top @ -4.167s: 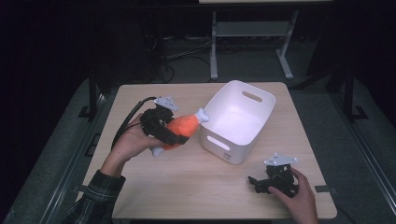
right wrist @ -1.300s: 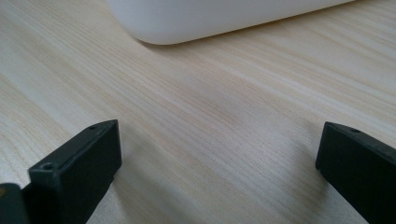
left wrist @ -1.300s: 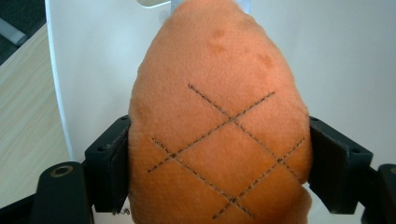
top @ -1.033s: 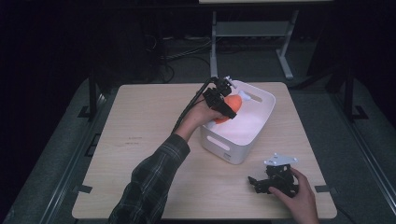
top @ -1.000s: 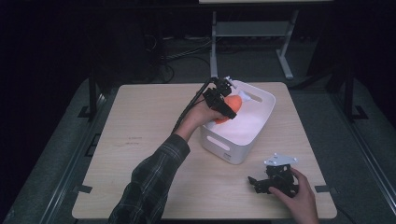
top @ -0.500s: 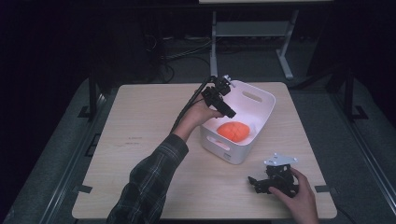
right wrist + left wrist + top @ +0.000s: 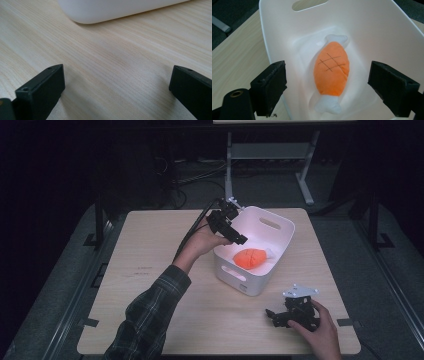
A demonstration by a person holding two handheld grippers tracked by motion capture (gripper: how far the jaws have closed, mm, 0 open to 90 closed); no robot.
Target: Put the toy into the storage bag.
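Orange plush toy (image 7: 251, 257) lying on the floor of the white bin (image 7: 280, 227), right of table (image 7: 150, 265) centre. Left gripper (image 7: 235, 231) above the bin's left rim, jaws spread wide, nothing held. Right gripper (image 7: 280, 316) on the near right of the table, jaws likewise parted and empty.

Left claw (image 7: 329, 82), jaws spread wide, above a white bin (image 7: 387, 37). An orange plush toy (image 7: 333, 72) with white ends and stitched crosshatch lies on the bin floor between the jaws. Wooden tabletop (image 7: 234, 52) at left.
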